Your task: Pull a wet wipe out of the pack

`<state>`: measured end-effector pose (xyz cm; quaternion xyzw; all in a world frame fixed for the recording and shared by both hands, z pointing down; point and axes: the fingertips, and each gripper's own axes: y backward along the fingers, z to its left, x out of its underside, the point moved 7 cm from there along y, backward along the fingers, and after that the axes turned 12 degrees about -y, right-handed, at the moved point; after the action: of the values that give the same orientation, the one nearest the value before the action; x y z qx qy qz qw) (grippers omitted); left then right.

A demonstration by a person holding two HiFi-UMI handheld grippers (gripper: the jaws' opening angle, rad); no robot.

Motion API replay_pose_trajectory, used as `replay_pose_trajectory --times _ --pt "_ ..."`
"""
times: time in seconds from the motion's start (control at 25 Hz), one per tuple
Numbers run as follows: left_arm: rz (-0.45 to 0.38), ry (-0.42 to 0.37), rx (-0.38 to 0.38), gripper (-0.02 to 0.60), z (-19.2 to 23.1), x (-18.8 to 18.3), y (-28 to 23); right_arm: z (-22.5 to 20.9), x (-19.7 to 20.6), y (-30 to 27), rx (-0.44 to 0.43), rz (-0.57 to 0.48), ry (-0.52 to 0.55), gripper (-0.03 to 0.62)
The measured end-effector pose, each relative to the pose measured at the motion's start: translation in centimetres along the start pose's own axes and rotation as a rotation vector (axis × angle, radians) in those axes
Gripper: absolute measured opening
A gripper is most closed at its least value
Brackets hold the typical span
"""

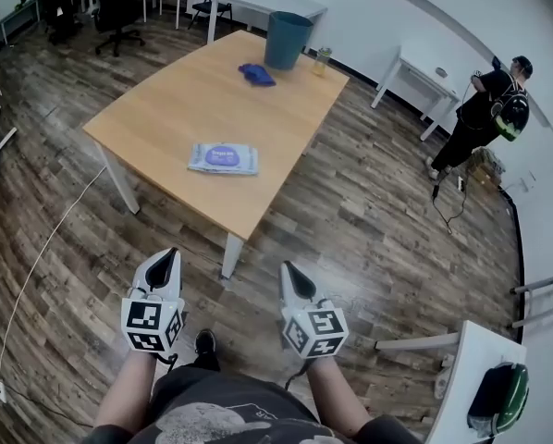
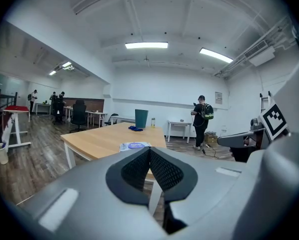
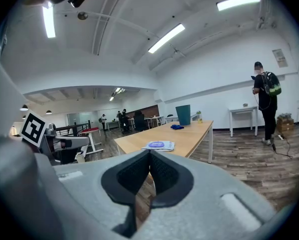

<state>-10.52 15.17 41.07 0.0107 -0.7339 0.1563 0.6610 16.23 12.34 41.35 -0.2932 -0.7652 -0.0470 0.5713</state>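
l tool (image 1: 168,255), r tool (image 1: 287,268) shut, empty | floor (image 1: 350,220) between them & table (image 1: 179,95) edge | wipe pack (image 1: 223,158) near that edge

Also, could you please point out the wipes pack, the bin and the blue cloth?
wipes pack (image 1: 223,156), head view, its purple label.
bin (image 1: 287,43), head view, its side wall.
blue cloth (image 1: 256,73), head view, its middle.

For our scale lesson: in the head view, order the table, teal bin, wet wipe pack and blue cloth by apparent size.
1. table
2. teal bin and wet wipe pack, too alike to separate
3. blue cloth
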Motion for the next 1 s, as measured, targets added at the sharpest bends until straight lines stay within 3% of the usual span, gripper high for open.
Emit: replay_pose_trajectory --times 0.32,0.48,0.68,1.0 --pt "0.035 0.026 0.035 0.018 5.1 1.5 -3.6 1.4 0.1 -5.5 0.046 0.039 0.023 -0.009" --pt "0.034 0.014 0.073 0.018 6.3 1.4 -5.8 1.4 0.2 -7.1 0.102 0.048 0.026 -0.009" --pt "0.033 0.01 0.113 0.018 6.3 1.4 -7.8 0.8 0.1 -8.1 0.104 0.058 0.016 -0.009" --pt "0.045 0.019 0.071 0.018 7.3 1.4 -10.8 -1.2 -0.3 -13.1 0.065 0.089 -0.005 -0.009"
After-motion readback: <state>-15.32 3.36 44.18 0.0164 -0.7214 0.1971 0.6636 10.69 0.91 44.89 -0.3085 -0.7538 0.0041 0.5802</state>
